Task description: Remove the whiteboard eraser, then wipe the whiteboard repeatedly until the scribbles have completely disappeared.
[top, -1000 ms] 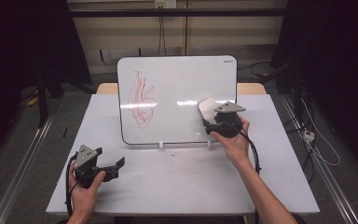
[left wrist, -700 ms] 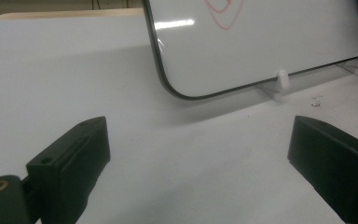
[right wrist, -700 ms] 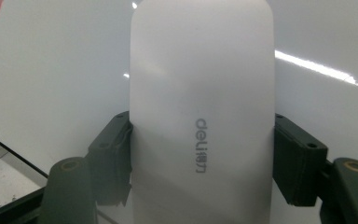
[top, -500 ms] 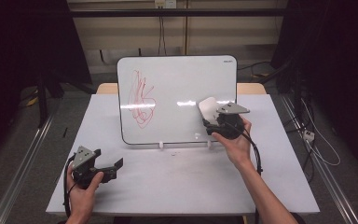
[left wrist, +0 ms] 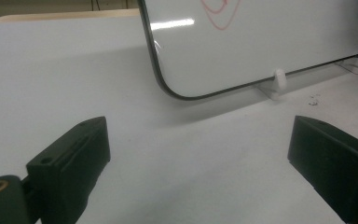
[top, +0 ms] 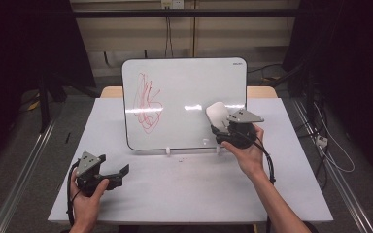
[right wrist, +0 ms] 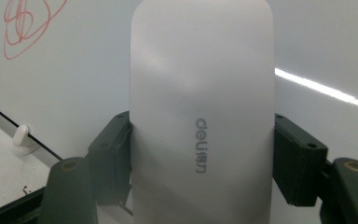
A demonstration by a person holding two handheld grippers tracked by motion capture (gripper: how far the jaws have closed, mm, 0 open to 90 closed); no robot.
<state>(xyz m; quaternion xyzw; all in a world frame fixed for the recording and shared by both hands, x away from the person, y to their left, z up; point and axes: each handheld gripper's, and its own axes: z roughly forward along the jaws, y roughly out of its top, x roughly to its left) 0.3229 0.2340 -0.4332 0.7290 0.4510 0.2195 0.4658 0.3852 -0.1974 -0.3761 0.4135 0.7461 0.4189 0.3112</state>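
Eraser clamped in your right claw, held against the whiteboard

Your right claw [top: 219, 127] is clamped on the pale grey, rounded plastic eraser [right wrist: 201, 112] (gripped by its two long sides), which sits at the lower right part of the upright white whiteboard with a dark rim [top: 194, 85], well apart from the red scribble [top: 145, 103] on the board's left side. Your left claw [top: 119, 172] rests low over the white desk [top: 184, 189], jaws wide apart, nothing between them.
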